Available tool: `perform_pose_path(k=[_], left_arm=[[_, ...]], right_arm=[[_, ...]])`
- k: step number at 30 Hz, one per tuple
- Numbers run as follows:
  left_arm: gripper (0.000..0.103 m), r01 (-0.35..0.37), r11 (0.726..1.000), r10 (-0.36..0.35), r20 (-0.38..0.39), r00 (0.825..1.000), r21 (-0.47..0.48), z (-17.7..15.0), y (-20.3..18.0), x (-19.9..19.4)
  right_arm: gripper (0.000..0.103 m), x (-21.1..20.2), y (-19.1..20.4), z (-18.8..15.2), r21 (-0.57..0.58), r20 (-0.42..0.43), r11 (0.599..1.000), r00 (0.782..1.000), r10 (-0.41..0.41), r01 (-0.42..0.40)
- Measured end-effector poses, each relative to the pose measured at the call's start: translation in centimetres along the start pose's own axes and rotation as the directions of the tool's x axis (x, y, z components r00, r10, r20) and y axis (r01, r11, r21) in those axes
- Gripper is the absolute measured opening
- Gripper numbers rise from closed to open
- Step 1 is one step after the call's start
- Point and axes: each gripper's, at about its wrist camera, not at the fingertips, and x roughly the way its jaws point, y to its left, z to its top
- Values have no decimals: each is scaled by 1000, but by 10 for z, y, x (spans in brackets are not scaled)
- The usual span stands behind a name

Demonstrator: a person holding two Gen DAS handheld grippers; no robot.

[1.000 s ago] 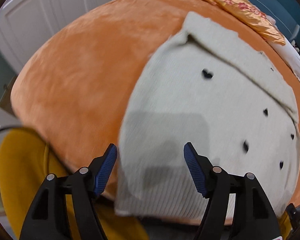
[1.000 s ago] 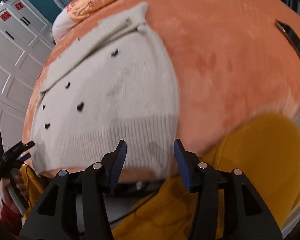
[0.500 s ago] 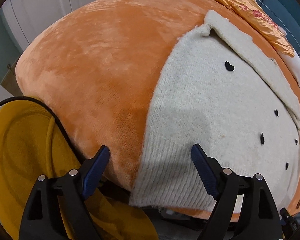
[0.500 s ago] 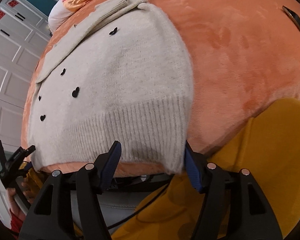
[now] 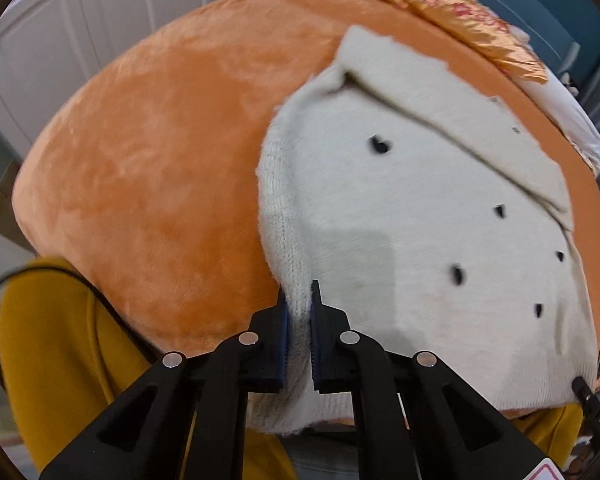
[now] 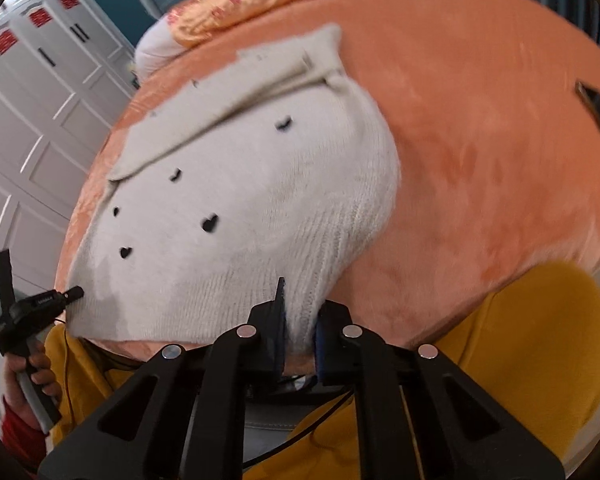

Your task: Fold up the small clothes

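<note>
A cream knit sweater (image 5: 400, 208) with small black hearts lies flat on an orange plush blanket (image 5: 160, 152); its collar is at the far end. My left gripper (image 5: 298, 312) is closing its jaws on the ribbed hem at the sweater's near left corner, and the knit is pinched between the blue pads (image 5: 284, 332). In the right wrist view the sweater (image 6: 240, 184) bunches up where my right gripper (image 6: 300, 308) is closing its jaws on the near right hem corner. There the left gripper (image 6: 74, 292) shows at the far hem corner, held by a hand.
A gold satin pillow (image 5: 460, 20) and a white one lie beyond the collar. A dark flat object (image 6: 598, 112) rests on the blanket (image 6: 480, 140) at the right. White cupboard doors (image 6: 32, 100) stand behind. The person's yellow garment (image 6: 540, 340) and a black cable hang below the blanket's near edge.
Both grippers were open around the hem corners; now both have closed on the ribbed hem. The knit has gathered and lifted a little at each corner.
</note>
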Motion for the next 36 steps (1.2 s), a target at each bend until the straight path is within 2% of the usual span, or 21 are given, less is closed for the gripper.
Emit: perform_pose_path(k=[4,10,17,19,21,24,26,30,33,36], left_arm=[[5,11,999,-13,41,999,50,-2,-15,-23],[5,42,997,-43,27,999,60,-11,-10,-46],[5,56,994,-50,-61,997,96,-44,-1,-70],[5,75,994,-69,-83,994,75,-52,5,-84],[4,98,994,-95,-69,993,51,-48,6,-102],[4,121,991,-123,33,992,58,-18,-5,-126],[4,140,985,-153,144,978,96,18,-22,-135],[5,82,987,-120,302,946,135,90,-53,-115],[5,67,992,-98,318,943,107,145,-69,-75],[6,42,996,-64,273,960,84,185,-87,-22]], right_arm=[[9,-17,1,5,-21,32,1000,999,2,-1],[7,-32,-4,0,-41,27,999,999,-17,18],[7,-55,-9,-24,-109,-43,991,996,-76,71],[7,-64,-7,-30,-137,-64,988,994,-86,77],[7,-76,-2,-31,-154,-63,985,995,-82,72],[7,-97,6,-3,-145,27,988,999,-43,46],[7,-105,12,32,-147,127,989,992,-6,25],[7,-86,14,110,-123,298,992,954,34,3],[7,-44,11,160,-80,319,997,948,19,7],[7,15,4,205,-26,289,1000,957,-3,12]])
